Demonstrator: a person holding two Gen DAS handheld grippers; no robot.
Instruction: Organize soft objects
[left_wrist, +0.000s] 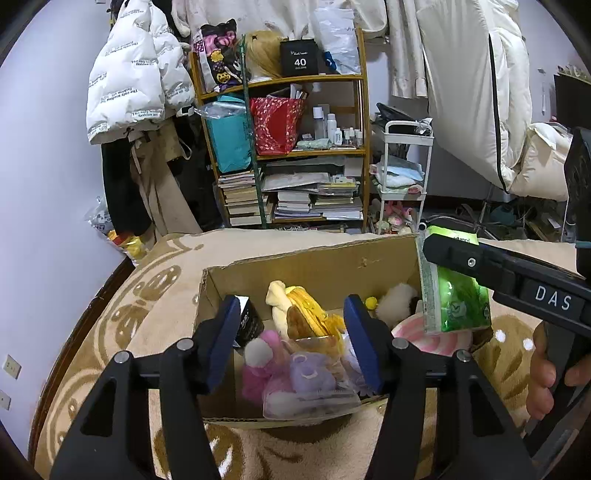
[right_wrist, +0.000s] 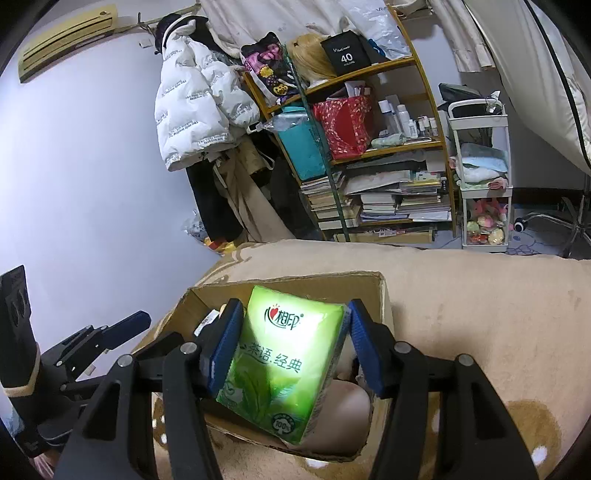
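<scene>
An open cardboard box (left_wrist: 314, 269) sits on a beige patterned blanket (left_wrist: 155, 302). It holds a yellow plush (left_wrist: 295, 306), a pink plush (left_wrist: 258, 354), a purple plush in a clear bag (left_wrist: 310, 373), a white fluffy toy (left_wrist: 397, 302) and a pink swirl cushion (left_wrist: 424, 332). My left gripper (left_wrist: 291, 302) hangs open over the box's near side, its pads touching nothing. My right gripper (right_wrist: 291, 306) is shut on a green tissue pack (right_wrist: 280, 362), tilted above the box (right_wrist: 288, 277). From the left wrist view the tissue pack (left_wrist: 458, 299) hangs over the box's right end.
A small black box (left_wrist: 249, 321) stands in the carton's left corner. Behind the bed are a wooden shelf (left_wrist: 288, 147) crowded with bags and books, a white trolley (left_wrist: 402, 177) and a hanging white puffer jacket (left_wrist: 136, 70). A person's hand (left_wrist: 543, 369) grips the right handle.
</scene>
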